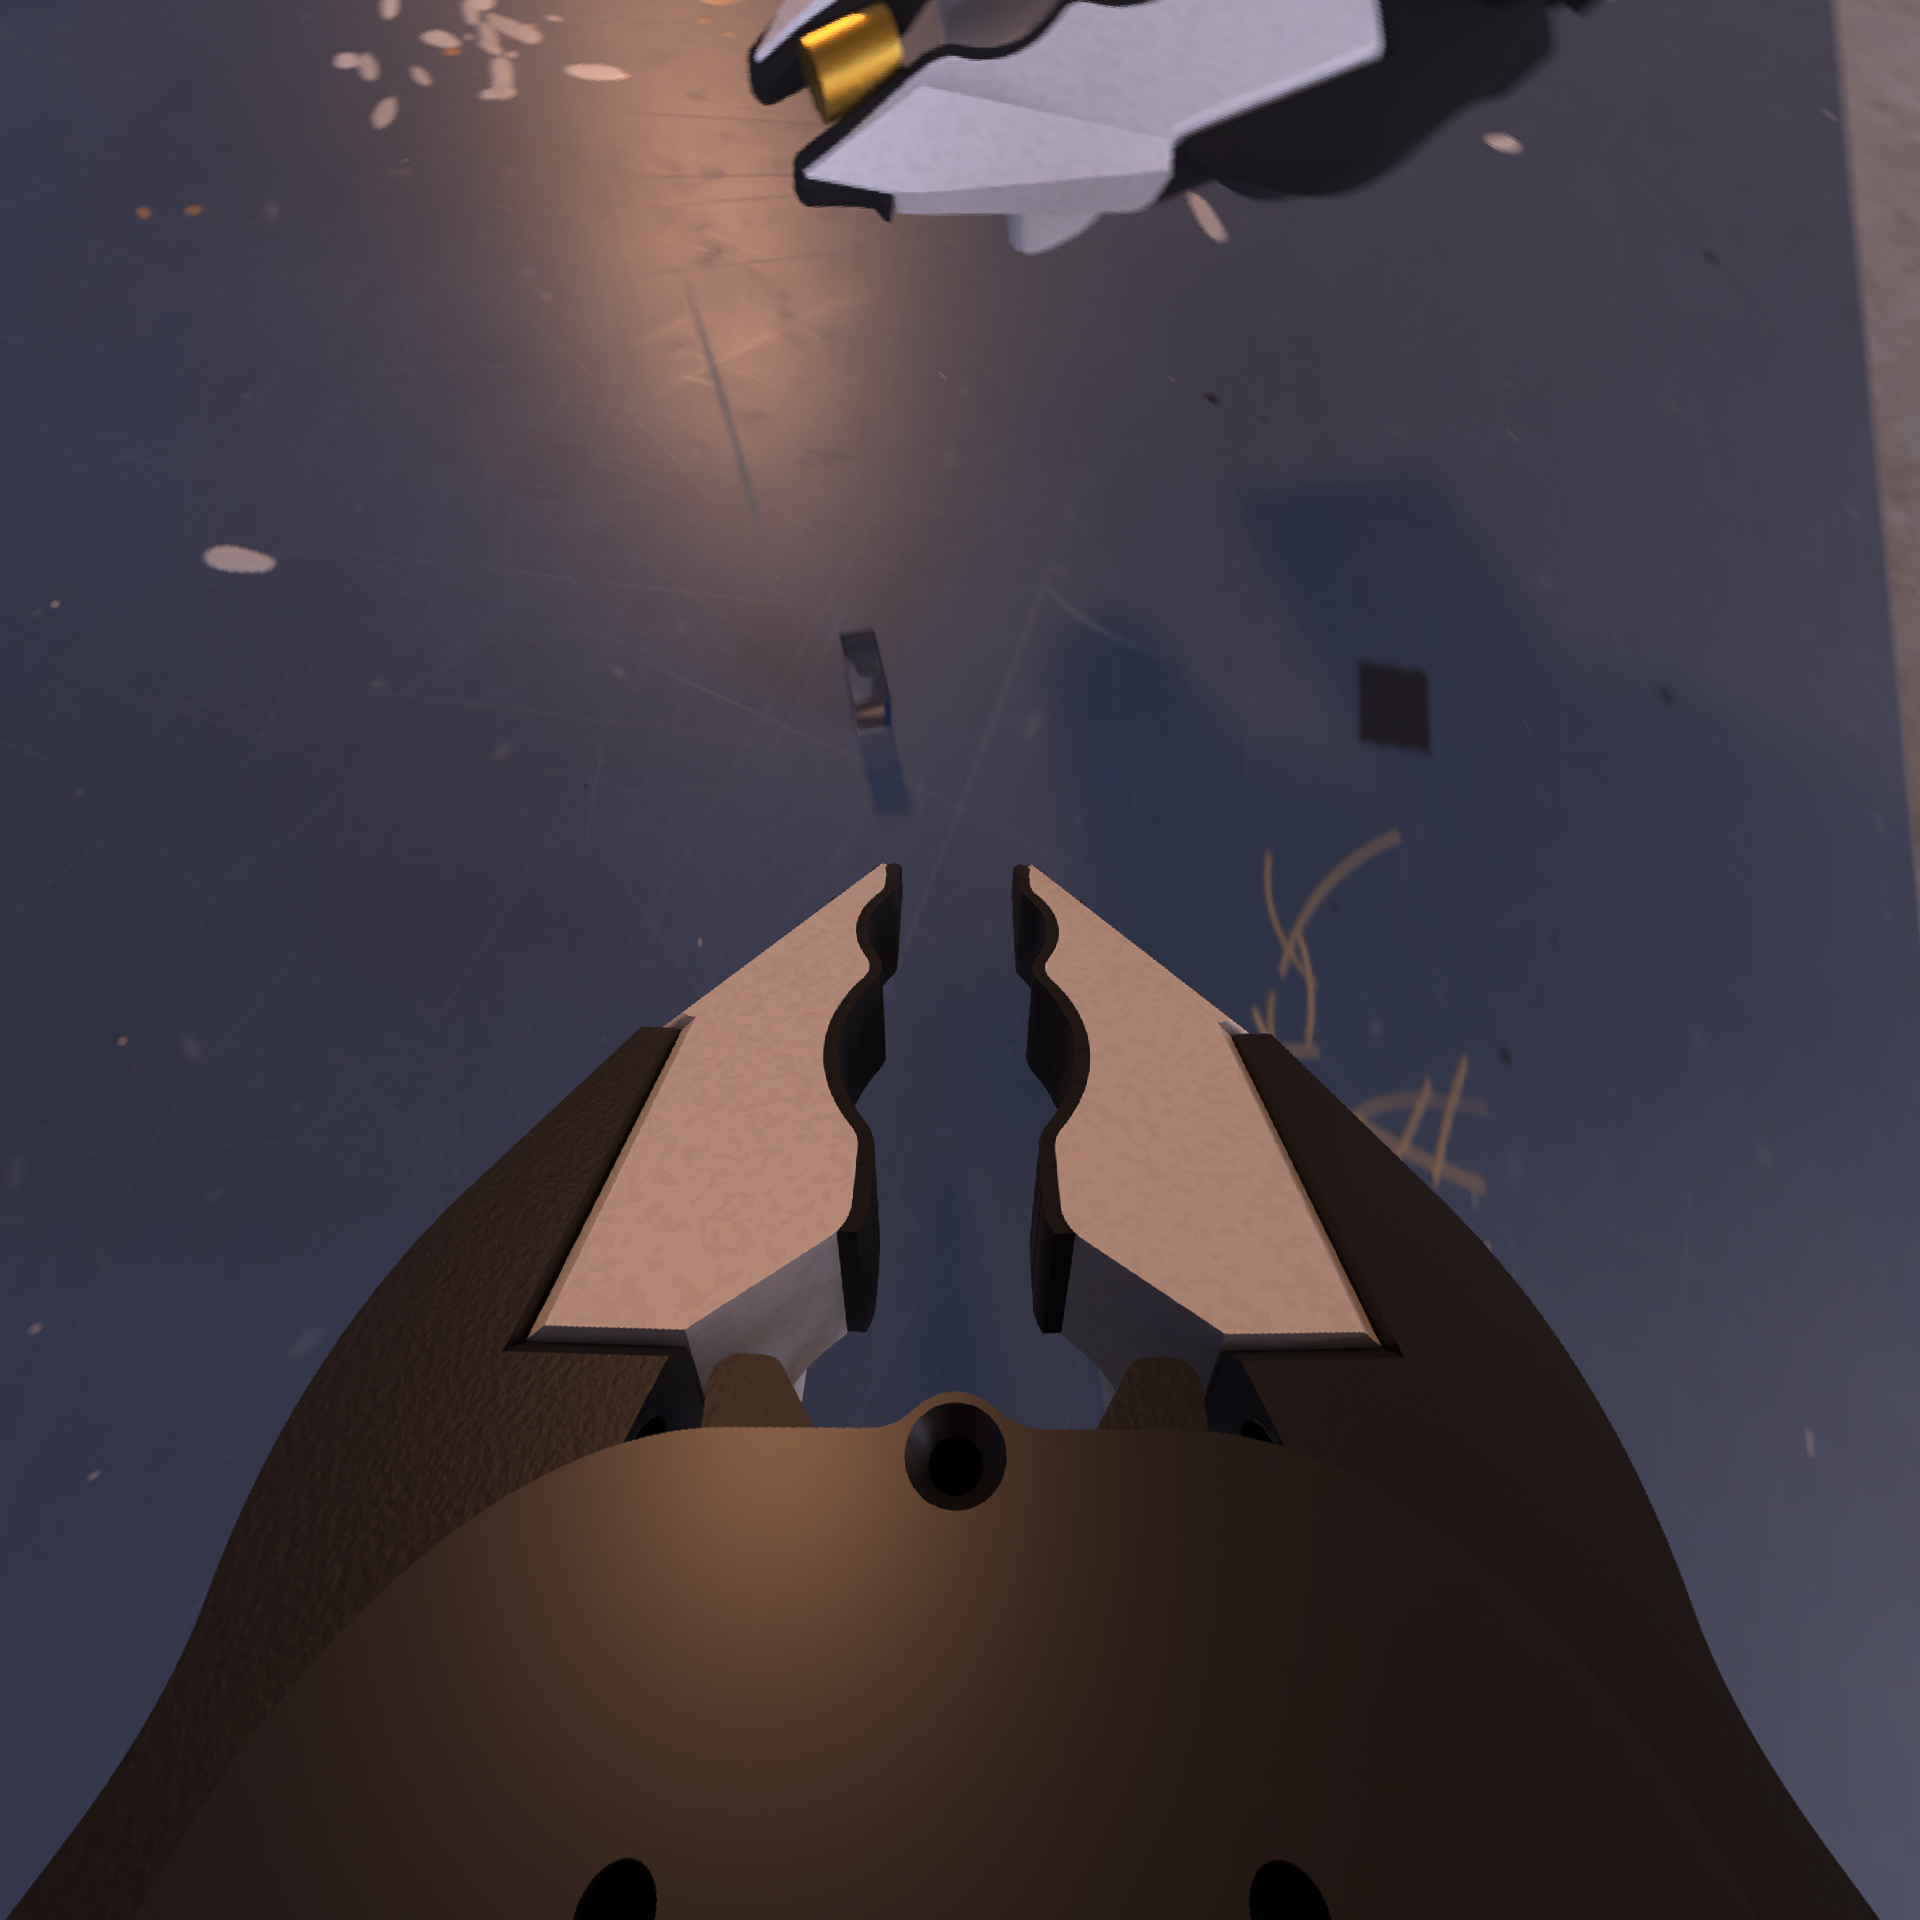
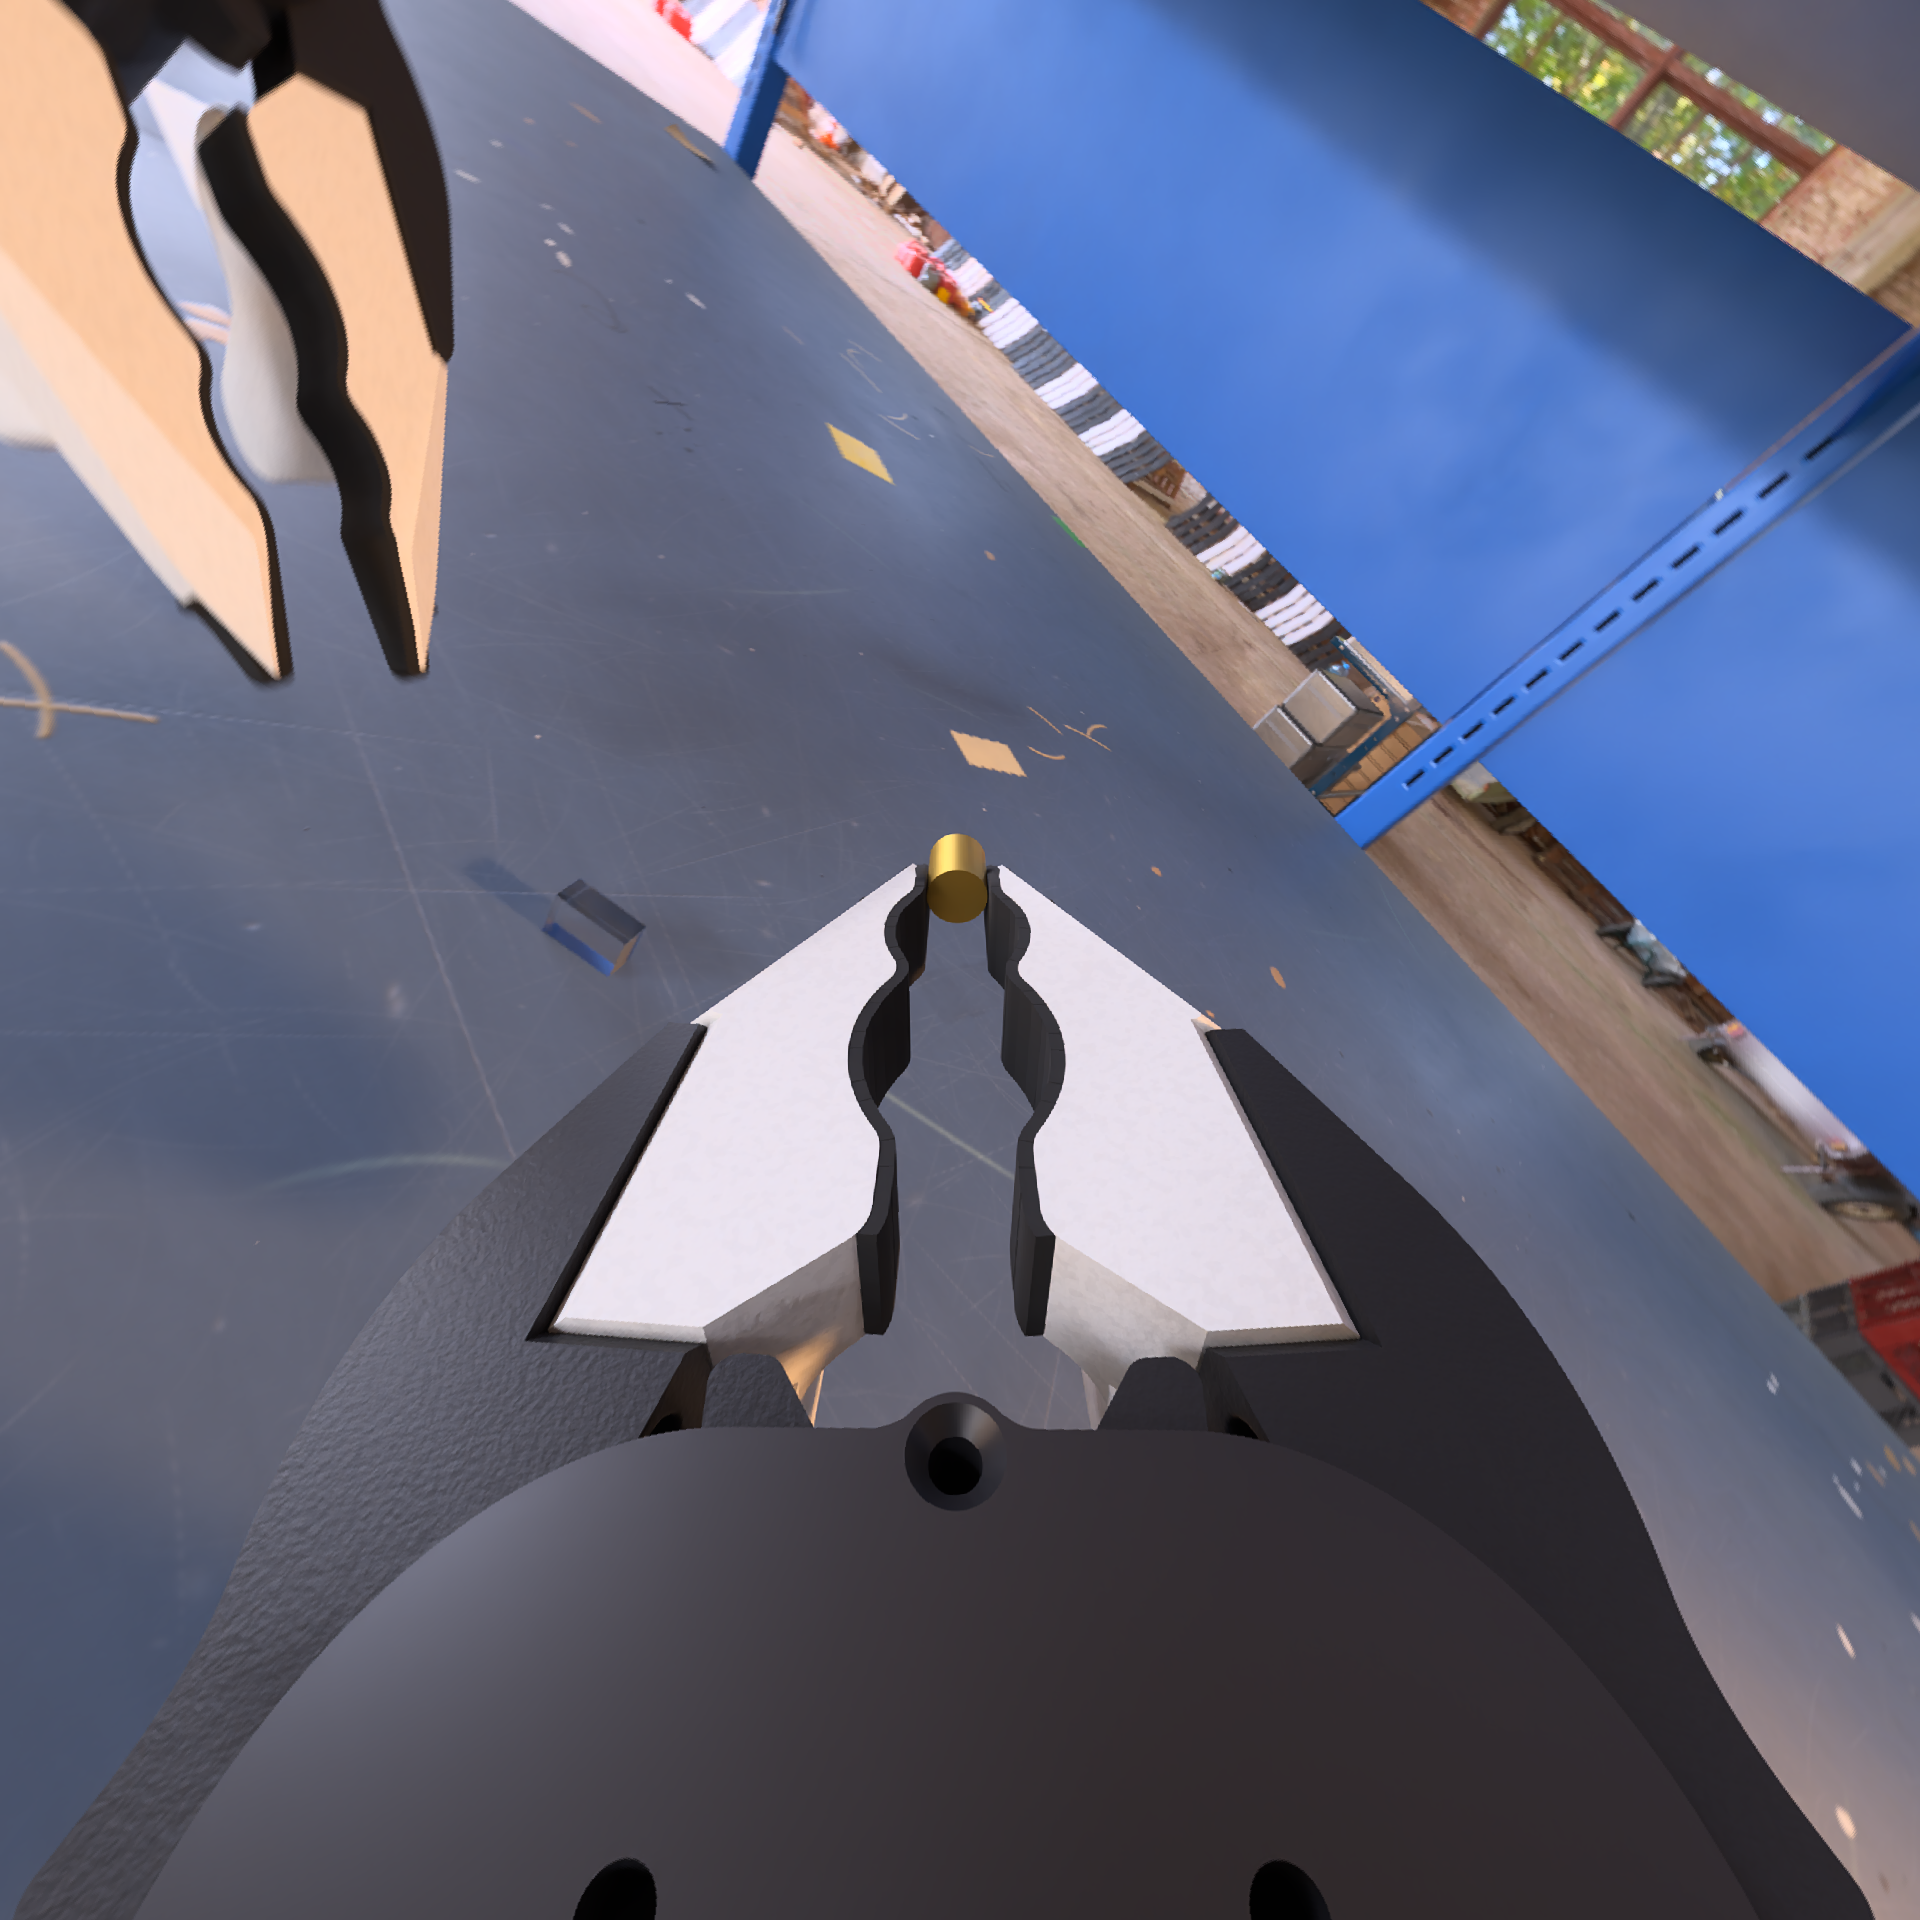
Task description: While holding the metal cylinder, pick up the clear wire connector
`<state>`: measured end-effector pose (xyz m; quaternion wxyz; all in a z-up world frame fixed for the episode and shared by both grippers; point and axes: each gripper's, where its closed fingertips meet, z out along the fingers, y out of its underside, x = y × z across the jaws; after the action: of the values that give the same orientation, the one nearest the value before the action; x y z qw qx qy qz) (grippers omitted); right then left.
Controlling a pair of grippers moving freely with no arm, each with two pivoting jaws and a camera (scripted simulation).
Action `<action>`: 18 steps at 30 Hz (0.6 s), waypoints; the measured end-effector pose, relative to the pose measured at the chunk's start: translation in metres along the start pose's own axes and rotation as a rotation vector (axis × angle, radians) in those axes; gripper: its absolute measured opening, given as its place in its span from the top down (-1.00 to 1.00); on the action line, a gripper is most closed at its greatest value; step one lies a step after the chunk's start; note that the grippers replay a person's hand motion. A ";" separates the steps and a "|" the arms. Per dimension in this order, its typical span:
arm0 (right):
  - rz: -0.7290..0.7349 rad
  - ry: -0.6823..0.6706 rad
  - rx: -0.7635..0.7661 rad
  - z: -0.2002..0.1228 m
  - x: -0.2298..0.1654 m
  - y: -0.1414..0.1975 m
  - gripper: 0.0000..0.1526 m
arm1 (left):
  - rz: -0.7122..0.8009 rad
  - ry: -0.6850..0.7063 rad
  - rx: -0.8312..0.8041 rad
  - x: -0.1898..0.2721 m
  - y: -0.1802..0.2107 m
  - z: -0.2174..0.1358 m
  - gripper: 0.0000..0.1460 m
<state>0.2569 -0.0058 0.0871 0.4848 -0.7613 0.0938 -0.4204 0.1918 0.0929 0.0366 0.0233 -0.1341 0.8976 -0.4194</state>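
My right gripper (image 2: 956, 883), with white fingers, is shut on a small gold metal cylinder (image 2: 954, 879) at its fingertips and holds it above the table. It also shows at the top of the left wrist view (image 1: 821, 135) with the cylinder (image 1: 850, 60). The clear wire connector (image 1: 865, 681) is a small transparent block lying on the dark blue table, ahead of and slightly left of my left gripper (image 1: 956, 883). My left gripper, with tan fingers, is open and empty, above the table. In the right wrist view the connector (image 2: 594, 924) lies below the left gripper (image 2: 338, 665).
A dark square patch (image 1: 1394, 707) lies right of the connector. Tan scribbles (image 1: 1340, 966) and pale flecks (image 1: 239, 559) mark the table (image 1: 416, 831). Yellow (image 2: 858, 453) and tan (image 2: 987, 752) patches lie on it. A blue shelving rack (image 2: 1558, 644) stands beyond the table edge.
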 end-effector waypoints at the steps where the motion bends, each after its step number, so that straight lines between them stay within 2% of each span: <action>1: 0.019 0.011 -0.001 0.000 0.003 0.001 0.87 | -0.029 -0.024 0.002 -0.001 -0.005 0.007 0.71; 5: 0.036 0.025 -0.033 0.002 0.008 0.008 0.87 | -0.129 -0.157 0.025 -0.017 -0.019 0.032 0.72; 10: -0.008 0.043 -0.059 0.003 0.007 0.012 0.87 | -0.146 -0.207 -0.066 -0.021 -0.013 0.055 0.74; 18: 0.066 0.039 -0.002 -0.003 0.014 0.007 0.87 | -0.151 -0.227 -0.064 -0.026 -0.020 0.065 0.77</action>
<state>0.2652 -0.0190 0.0897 0.4956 -0.7500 0.1285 -0.4187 0.2309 0.0386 0.0079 0.0889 -0.2486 0.8894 -0.3732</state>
